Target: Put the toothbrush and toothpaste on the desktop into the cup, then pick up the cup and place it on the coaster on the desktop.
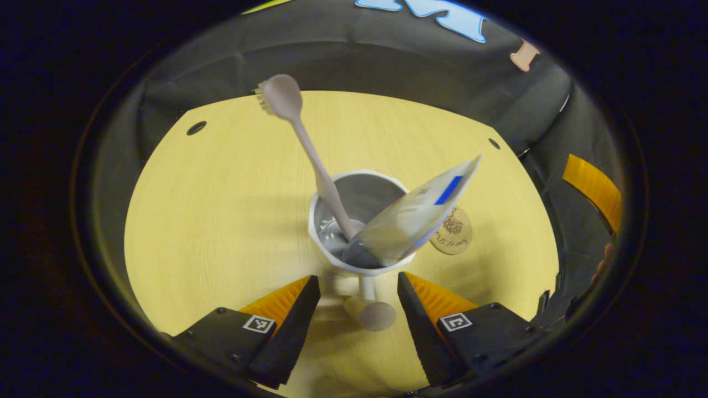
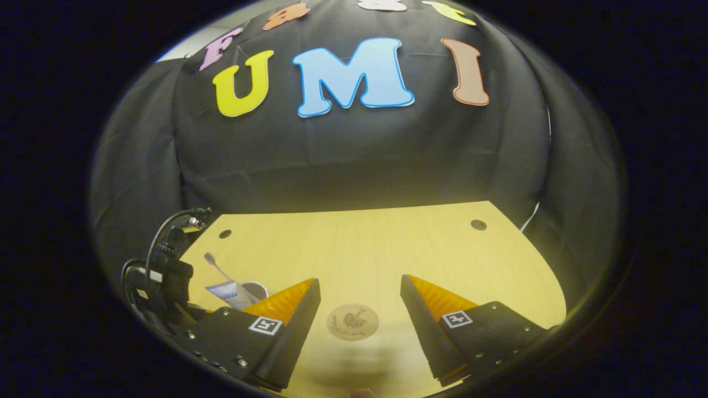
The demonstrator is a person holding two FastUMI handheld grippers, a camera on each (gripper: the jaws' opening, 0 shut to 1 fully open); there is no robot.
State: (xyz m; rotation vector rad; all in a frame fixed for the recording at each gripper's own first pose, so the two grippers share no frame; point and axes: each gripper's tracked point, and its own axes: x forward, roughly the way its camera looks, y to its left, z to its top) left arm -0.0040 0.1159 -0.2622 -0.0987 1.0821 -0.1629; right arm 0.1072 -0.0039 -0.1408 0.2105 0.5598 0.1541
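Standing upright on the desktop (image 1: 221, 221), the cup (image 1: 359, 221) holds both the toothbrush (image 1: 310, 149), leaning away with its bristled head high above the rim, and the toothpaste (image 1: 415, 215), tilted toward the coaster (image 1: 452, 231). That coaster lies flat just beside the cup, not under it, and part of it is hidden behind the tube. The left gripper view looks down into the cup from close by. The left gripper (image 1: 358, 298) has its fingers spread, one on each side of the cup's handle (image 1: 370, 309), and neither finger visibly presses on it.

In the right gripper view the cup (image 2: 255, 289) sits small and far off to one side, partly behind a finger, with the brush head poking up and the other hand-held unit (image 2: 166, 276) next to it. The coaster (image 2: 352, 321) lies bare between the spread fingers of the right gripper (image 2: 359, 304).

Beyond the cup, the wood runs open to the far edge, where two small holes (image 2: 478, 225) sit near the corners against the black cloth wall (image 2: 354, 160).
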